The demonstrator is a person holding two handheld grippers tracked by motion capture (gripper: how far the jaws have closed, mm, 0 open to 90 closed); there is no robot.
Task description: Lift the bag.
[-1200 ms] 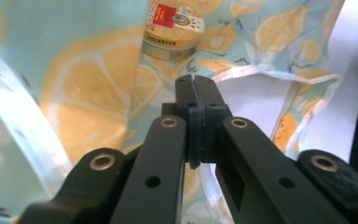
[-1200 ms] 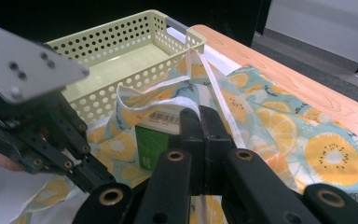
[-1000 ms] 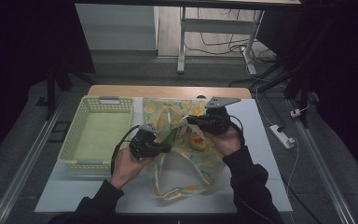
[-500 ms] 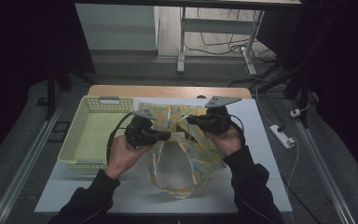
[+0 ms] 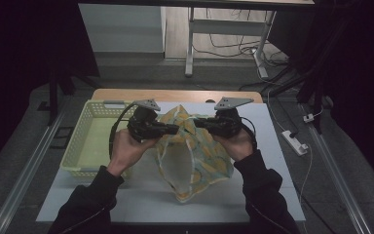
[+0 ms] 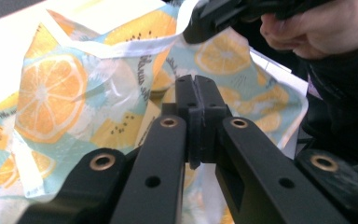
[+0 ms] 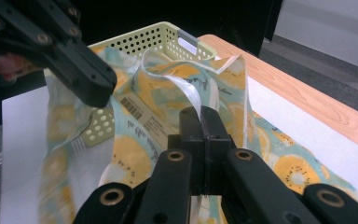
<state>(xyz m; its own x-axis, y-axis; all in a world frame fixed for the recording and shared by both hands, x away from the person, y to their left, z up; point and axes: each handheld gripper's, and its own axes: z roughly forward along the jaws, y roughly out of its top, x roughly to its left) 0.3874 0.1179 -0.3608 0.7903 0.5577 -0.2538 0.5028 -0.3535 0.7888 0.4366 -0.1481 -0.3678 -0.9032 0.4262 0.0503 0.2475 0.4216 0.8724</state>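
Your left gripper (image 5: 174, 129) has its jaws pressed together on the rim of the bag (image 5: 195, 161), a thin plastic one printed with orange and lemon slices on pale blue. In the left gripper view the two black pads meet with no gap, and the bag's film runs up from beneath them and spreads away to the left of the jaws. Your right gripper (image 5: 197, 123) is likewise clamped on the bag: in the right gripper view a white strip of the rim rises straight out from between its closed pads.

From above, the two grippers point toward each other, tips close but not touching, each on its own side of the bag's mouth. The bag hangs from both of them, its mouth held open toward you, and its lower end rests on the white table (image 5: 272, 195) below and between your hands.

In the left gripper view your right gripper (image 6: 214, 16) shows beyond and above the jaws, at the top edge of the bag, with your right hand (image 6: 317, 28) behind it. In the right gripper view your left gripper (image 7: 91, 88) sits off to the upper left of the jaws, holding the far side of the rim.

A pale yellow basket (image 5: 90, 141) with a perforated wall stands on the table just beyond your left gripper, on the side away from the bag; its near wall is close to your left hand (image 5: 126, 148).
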